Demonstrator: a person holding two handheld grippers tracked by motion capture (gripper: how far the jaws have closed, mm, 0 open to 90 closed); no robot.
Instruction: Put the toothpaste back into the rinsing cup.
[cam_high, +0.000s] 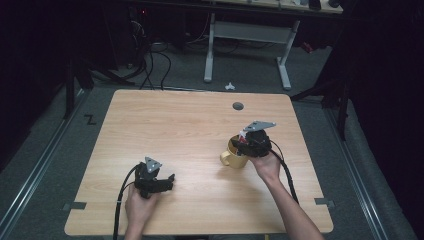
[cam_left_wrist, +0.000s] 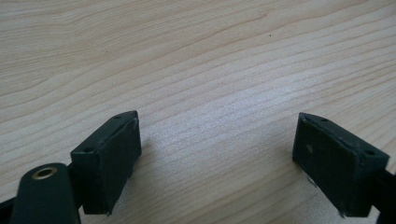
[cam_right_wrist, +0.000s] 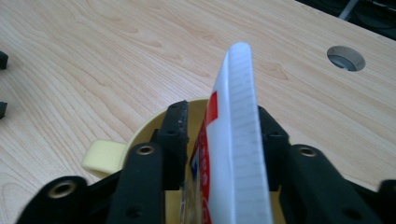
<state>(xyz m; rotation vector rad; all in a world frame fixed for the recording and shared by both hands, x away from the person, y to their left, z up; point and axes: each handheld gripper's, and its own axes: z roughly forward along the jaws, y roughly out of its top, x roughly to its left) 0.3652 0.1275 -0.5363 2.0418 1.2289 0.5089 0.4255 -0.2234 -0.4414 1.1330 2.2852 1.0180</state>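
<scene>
A yellow mug (cam_high: 234, 159) stands on the wooden table (cam_high: 190, 125) right of centre, its handle (cam_right_wrist: 103, 157) pointing left. A white tube with red print (cam_right_wrist: 236, 126) stands upright in the mug, its flat crimped end on top. My right gripper (cam_high: 248, 141) hangs over the mug with its jaws on either side of the tube. In the right gripper view a narrow gap shows between the left pad (cam_right_wrist: 175, 135) and the tube, so it is open. My left gripper (cam_high: 167, 181) rests low near the table's front left; its jaws (cam_left_wrist: 217, 154) stand wide open over bare wood.
A round cable hole (cam_high: 238, 106) sits in the table behind the mug. Beyond the far edge a white desk frame (cam_high: 247, 35) and cables lie on the dark floor. Bare wood spreads between the two grippers.
</scene>
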